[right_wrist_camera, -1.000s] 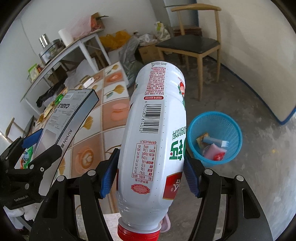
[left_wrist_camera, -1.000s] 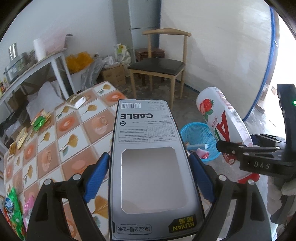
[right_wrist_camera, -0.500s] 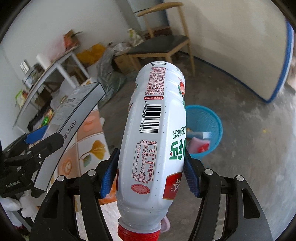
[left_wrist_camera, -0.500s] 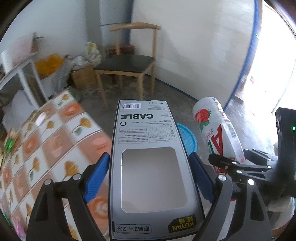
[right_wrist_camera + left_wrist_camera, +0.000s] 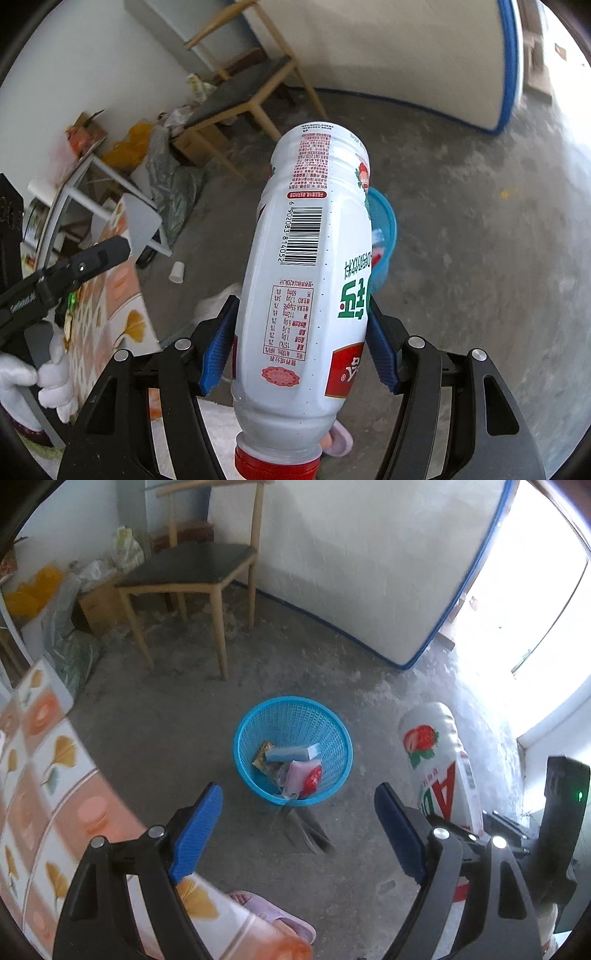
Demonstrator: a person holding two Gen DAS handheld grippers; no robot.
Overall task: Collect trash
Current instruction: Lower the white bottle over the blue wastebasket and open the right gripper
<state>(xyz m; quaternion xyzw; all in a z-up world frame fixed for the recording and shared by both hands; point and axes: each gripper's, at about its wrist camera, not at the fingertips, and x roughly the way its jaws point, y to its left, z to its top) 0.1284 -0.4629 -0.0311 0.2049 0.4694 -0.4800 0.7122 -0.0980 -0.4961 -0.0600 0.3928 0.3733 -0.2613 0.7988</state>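
Note:
My left gripper (image 5: 297,794) is open with nothing between its blue pads, and it looks down at the blue mesh basket (image 5: 240,738) on the floor, which holds a few wrappers. The right wrist view shows one left finger (image 5: 99,254) with a flat grey box-like shape (image 5: 142,223) just past its tip; I cannot tell whether they touch. My right gripper (image 5: 303,306) is shut on a white strawberry drink bottle (image 5: 306,258), red cap towards the camera. That bottle (image 5: 439,760) hangs to the right of the basket, and it hides most of the basket (image 5: 388,221) from the right wrist camera.
A wooden chair (image 5: 192,565) stands behind the basket. The tiled table (image 5: 44,775) runs along the left. On the floor lie a pink slipper (image 5: 280,919) and a paper cup (image 5: 177,272). A white gloved hand (image 5: 37,369) holds the left gripper. Bags and boxes crowd the far corner.
The grey cable box that sat between my left pads is gone from the left wrist view. Both views have swung off the table toward the floor and basket. The bottle stays gripped.

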